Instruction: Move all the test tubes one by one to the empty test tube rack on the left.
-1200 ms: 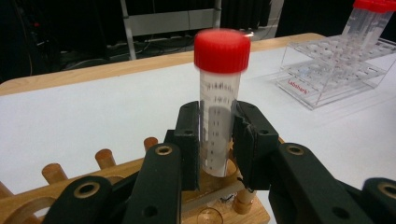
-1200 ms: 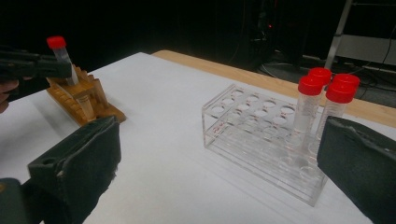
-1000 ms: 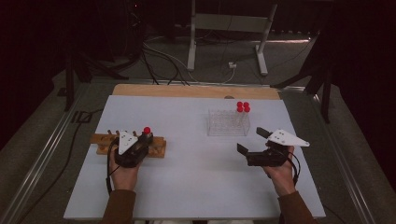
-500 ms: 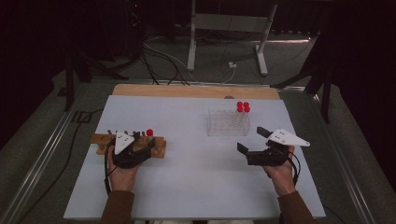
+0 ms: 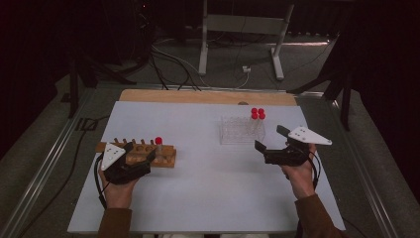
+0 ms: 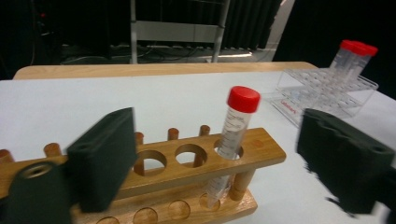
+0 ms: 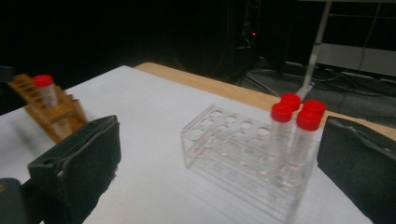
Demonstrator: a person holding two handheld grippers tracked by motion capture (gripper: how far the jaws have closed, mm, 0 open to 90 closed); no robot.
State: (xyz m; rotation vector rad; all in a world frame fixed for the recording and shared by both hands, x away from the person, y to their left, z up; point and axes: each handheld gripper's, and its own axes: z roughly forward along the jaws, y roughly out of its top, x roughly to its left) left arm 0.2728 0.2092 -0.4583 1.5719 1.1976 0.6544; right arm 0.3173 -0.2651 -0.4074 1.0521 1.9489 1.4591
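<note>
A wooden tube rack point(image 5: 168, 159) lies at the table's left. One clear tube with a red cap point(image 5: 158, 141) stands in its right-hand end hole. My left gripper point(image 5: 141, 151) sits just behind the rack on the person's side. In the left gripper view its jaws point(image 6: 212, 140) have just been opening and now stand wide on either side of the tube point(image 6: 238, 126) without touching it. At the right stands a clear plastic rack point(image 5: 241, 131) with three red-capped tubes point(image 5: 257, 115). My right gripper point(image 5: 270, 139) is open beside it, empty, facing those tubes point(image 7: 299, 121).
The white table top point(image 5: 208, 193) has a wooden strip point(image 5: 198, 96) along its far edge. Beyond it are dark floor, cables and a metal stand point(image 5: 237, 29). The wooden rack point(image 7: 51, 112) appears far left in the right gripper view.
The left gripper's jaws opened off the red-capped tube, which stays standing in the wooden rack. That hand drew back a little toward the person. The right hand kept still.
</note>
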